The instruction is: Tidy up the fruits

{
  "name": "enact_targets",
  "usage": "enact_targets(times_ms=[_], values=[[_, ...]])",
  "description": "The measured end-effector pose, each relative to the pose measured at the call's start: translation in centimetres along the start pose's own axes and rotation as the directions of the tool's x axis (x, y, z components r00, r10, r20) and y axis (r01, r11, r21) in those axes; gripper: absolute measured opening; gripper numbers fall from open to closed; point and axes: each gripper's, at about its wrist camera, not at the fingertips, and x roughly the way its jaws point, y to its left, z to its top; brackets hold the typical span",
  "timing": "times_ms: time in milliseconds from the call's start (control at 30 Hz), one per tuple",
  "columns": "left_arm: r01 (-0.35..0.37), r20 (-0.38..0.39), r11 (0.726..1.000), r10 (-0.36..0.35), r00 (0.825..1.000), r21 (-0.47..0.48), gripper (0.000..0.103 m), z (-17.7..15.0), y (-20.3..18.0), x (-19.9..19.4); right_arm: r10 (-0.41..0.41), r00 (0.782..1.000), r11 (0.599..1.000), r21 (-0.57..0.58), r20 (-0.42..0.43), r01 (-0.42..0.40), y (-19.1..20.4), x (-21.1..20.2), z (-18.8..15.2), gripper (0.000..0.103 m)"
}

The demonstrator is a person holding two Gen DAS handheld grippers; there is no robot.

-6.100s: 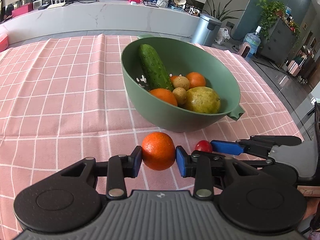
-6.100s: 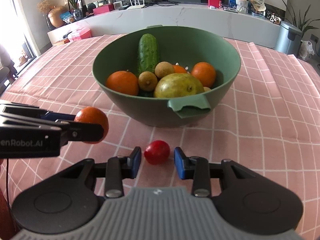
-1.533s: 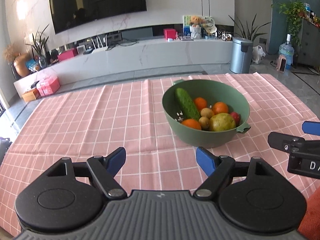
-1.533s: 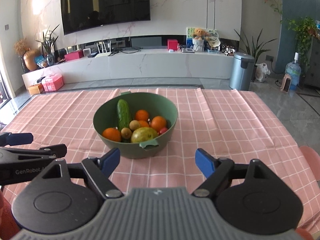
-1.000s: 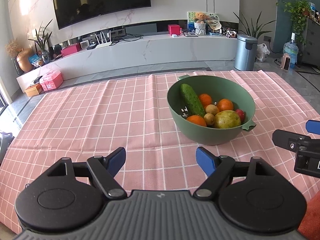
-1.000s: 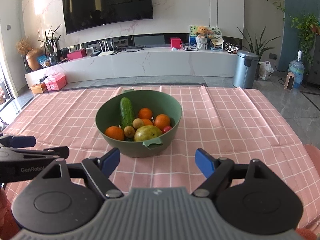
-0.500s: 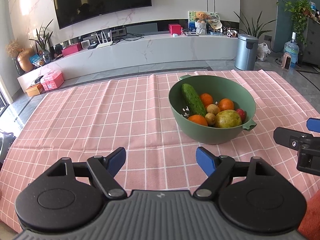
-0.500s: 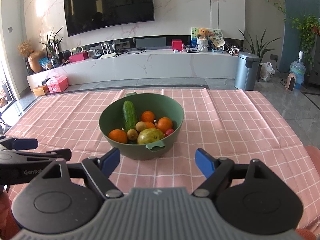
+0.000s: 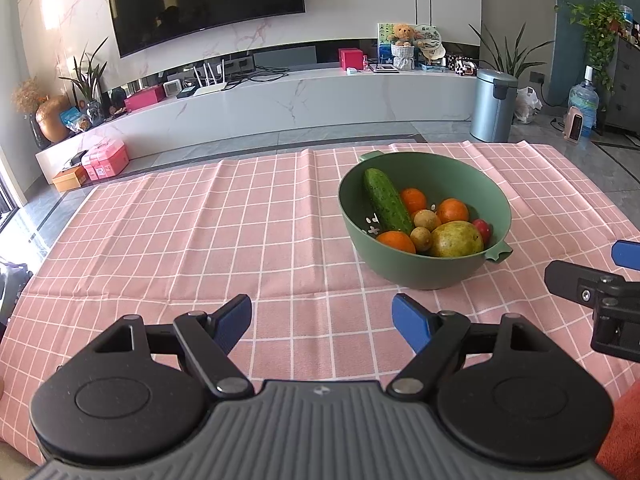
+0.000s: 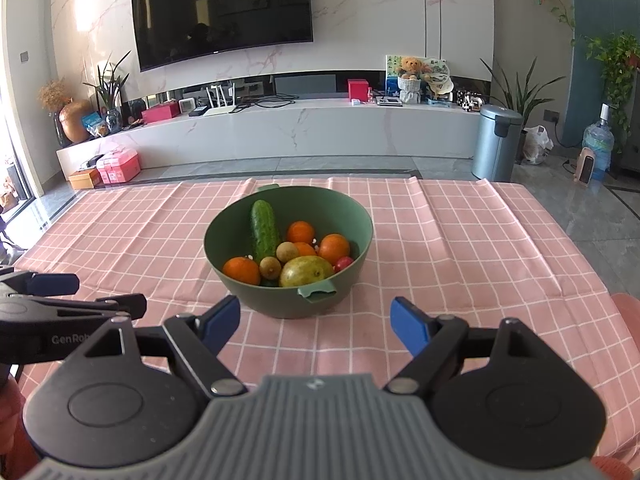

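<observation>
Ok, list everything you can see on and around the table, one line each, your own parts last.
bowl: one, green, on the tablecloth
cucumber: one, green, in the bowl
oranges: four, orange, in the bowl
large fruit: one, yellow-green, in the bowl, near side
small round fruits: two, brownish, in the bowl
small red fruit: one, red, in the bowl
tablecloth: one, pink checked, on the table
bin: one, grey, on the floor
left gripper: open, empty
right gripper: open, empty

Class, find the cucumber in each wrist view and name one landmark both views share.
Left wrist view: cucumber right of centre, leaning on the green bowl's left inner wall.
Right wrist view: cucumber near centre, in the bowl's left half.
Shared landmark: the wall television.
</observation>
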Motion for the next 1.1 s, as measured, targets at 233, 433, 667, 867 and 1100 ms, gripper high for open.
enact_targets(times_ms=[233,433,667,867,1100], values=[[0.000,-0.002,1.000,0.000,1.000,0.003,0.094,-0.05,-0.04,0.00,0.002,1.000,1.000,0.002,-0.003,-0.002,-0.01,0.12,-0.12,0.079],[0.001,-0.002,1.000,-0.001,1.000,0.002,0.094,-0.04,-0.04,-0.02,0.002,1.000,1.000,0.002,-0.003,-0.002,-0.04,0.11,-0.11,0.079],[0.001,-0.003,1.000,-0.001,1.000,0.002,0.094,-0.02,-0.02,-0.01,0.004,1.000,1.000,-0.005,-0.001,-0.004,0.09,0.10,-0.15,0.079],[0.001,-0.002,1.000,-0.001,1.000,0.002,0.094,-0.02,-0.01,-0.02,0.004,1.000,1.000,-0.004,-0.001,-0.004,0.11,0.09,-0.15,0.079],[0.001,-0.002,1.000,-0.001,1.000,0.001,0.094,-0.01,0.00,-0.02,0.004,1.000,1.000,-0.005,-0.001,-0.004,0.11,0.08,-0.13,0.079]])
